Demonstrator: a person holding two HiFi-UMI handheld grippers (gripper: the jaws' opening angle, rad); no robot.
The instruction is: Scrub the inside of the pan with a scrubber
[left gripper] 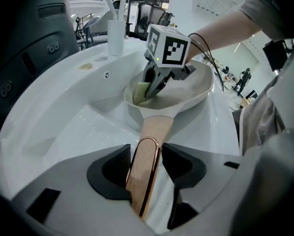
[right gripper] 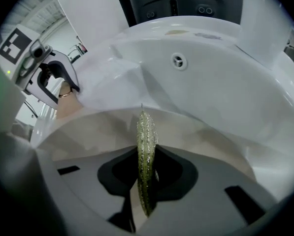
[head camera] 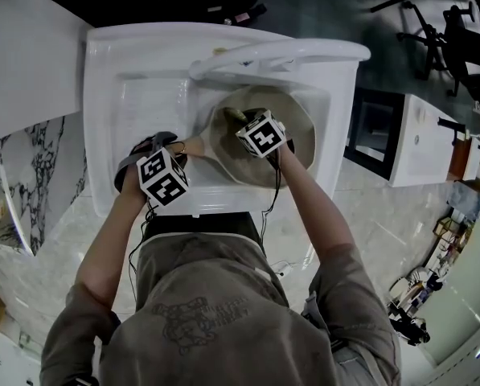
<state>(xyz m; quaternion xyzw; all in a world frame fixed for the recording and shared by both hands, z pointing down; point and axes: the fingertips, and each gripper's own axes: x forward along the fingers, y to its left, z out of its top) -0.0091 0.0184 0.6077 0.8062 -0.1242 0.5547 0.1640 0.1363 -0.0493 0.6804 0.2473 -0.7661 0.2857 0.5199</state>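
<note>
Glittery flat green scrubber (right gripper: pixel 146 151) edge-on inside round cream pan (left gripper: pixel 196 90), wood-toned handle (left gripper: pixel 151 132)

White sink counter (head camera: pixel 103 135) in the centre, with a white tumbler (left gripper: pixel 115 36) on its far rim. Black-veined marble panel (head camera: pixel 43 167) at left. Pale glossy tile floor (head camera: pixel 392 232) around it (soft reflections), darker grey floor (head camera: pixel 328 6) beyond the counter. Dark chairs (head camera: pixel 457 22) top right. White cabinet (head camera: pixel 424 147) at right, a dark-fronted unit (head camera: pixel 374 127) just beside it. Bright, even light; cluttered goods along the right edge, too small to tell.
</note>
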